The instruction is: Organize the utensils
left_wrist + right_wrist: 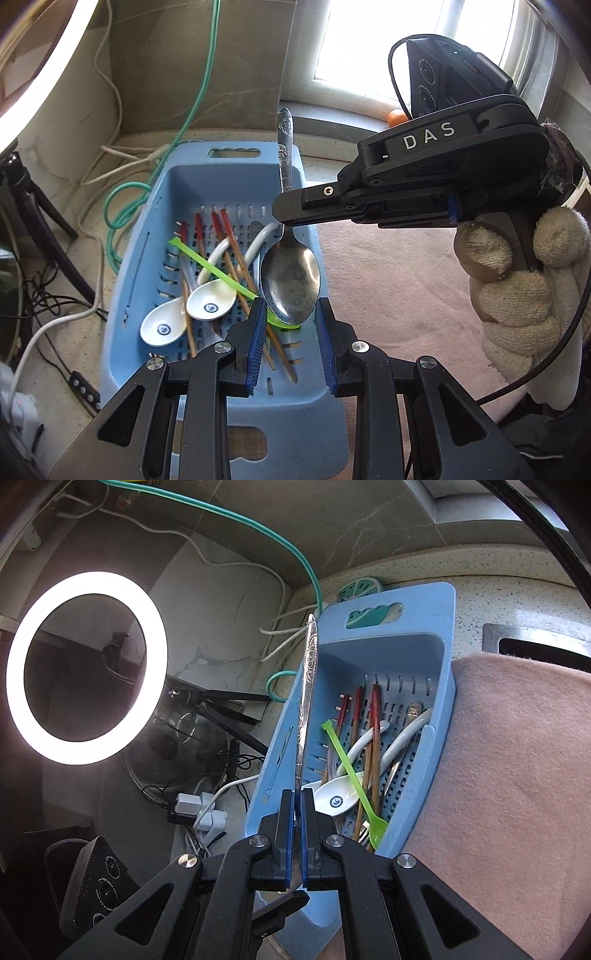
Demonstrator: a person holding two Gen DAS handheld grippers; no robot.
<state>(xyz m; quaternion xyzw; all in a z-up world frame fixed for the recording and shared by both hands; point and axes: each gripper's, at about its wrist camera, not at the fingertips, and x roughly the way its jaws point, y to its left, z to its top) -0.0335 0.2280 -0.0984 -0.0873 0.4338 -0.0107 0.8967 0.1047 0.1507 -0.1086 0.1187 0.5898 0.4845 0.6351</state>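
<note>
A blue slotted basket [155, 236] [439, 653] holds white ceramic spoons [210, 301] [334, 799], wooden chopsticks [236, 269] [375, 734], and a green plastic spoon [214, 269] [351, 771]. My right gripper [282, 218] [297, 805] is shut on a metal spoon [290, 280] [308, 686] at its neck, holding it upright over the basket, bowl downward. My left gripper [290, 314] is open, its blue pads on either side of the spoon's bowl tip, apart from it.
A pink cloth [399, 280] [517, 775] lies right of the basket. A lit ring light [86, 668], green hose [199, 92], white cables [110, 155] and a power strip [201, 810] crowd the left. A window [406, 40] is behind.
</note>
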